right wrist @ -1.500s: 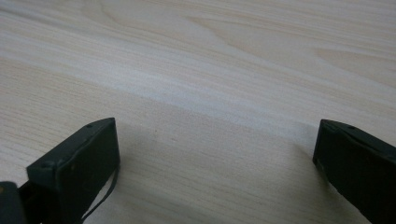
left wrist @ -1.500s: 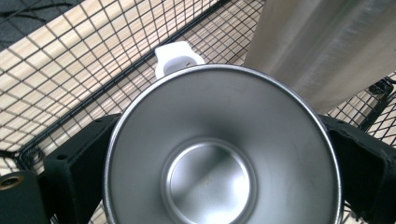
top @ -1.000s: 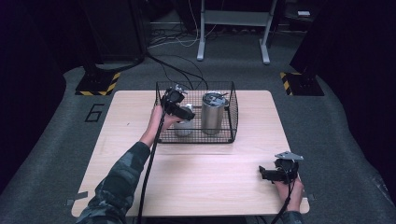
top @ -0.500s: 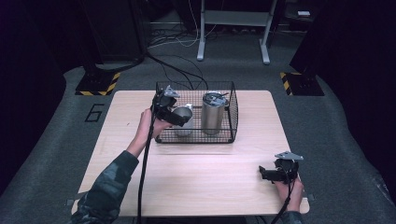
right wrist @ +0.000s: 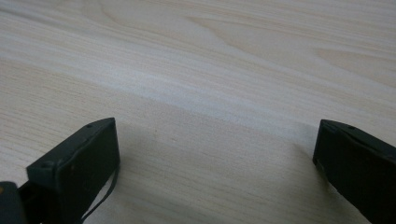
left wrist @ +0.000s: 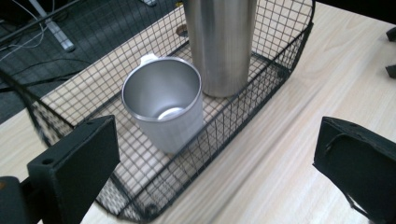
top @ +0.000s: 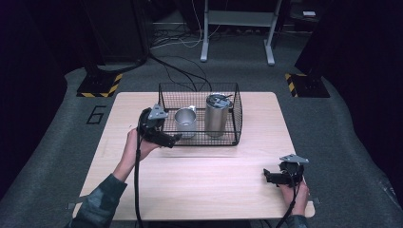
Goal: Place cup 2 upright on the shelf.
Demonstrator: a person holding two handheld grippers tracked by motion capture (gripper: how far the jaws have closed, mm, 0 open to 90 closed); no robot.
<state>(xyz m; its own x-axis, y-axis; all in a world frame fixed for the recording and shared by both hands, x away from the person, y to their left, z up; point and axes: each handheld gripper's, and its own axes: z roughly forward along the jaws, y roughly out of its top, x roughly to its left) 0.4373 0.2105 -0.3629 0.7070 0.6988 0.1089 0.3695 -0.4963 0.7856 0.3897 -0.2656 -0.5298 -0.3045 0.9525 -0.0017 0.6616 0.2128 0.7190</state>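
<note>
A black wire basket (top: 236,114) (left wrist: 289,51) stands at the back middle of the wooden table (top: 199,175). Inside it a steel mug (top: 185,121) (left wrist: 163,109) stands upright at the left, mouth open upward, and a tall steel tumbler (top: 217,114) (left wrist: 222,42) with a lid stands at the right. My left gripper (top: 172,139) (left wrist: 215,177) hovers open just outside the basket's front left corner, nothing between its jaws. My right gripper (top: 266,177) (right wrist: 215,172) rests open low over bare wood near the front right corner.
A desk frame (top: 237,28) and cables (top: 176,71) lie on the grey floor beyond the table. Yellow-black striped plates (top: 99,85) sit on the floor at both back sides. Bare wood (right wrist: 210,70) stretches across the table's front half.
My left gripper has pulled back out of the basket toward the front left, leaving the mug standing inside. The right gripper has not moved.
</note>
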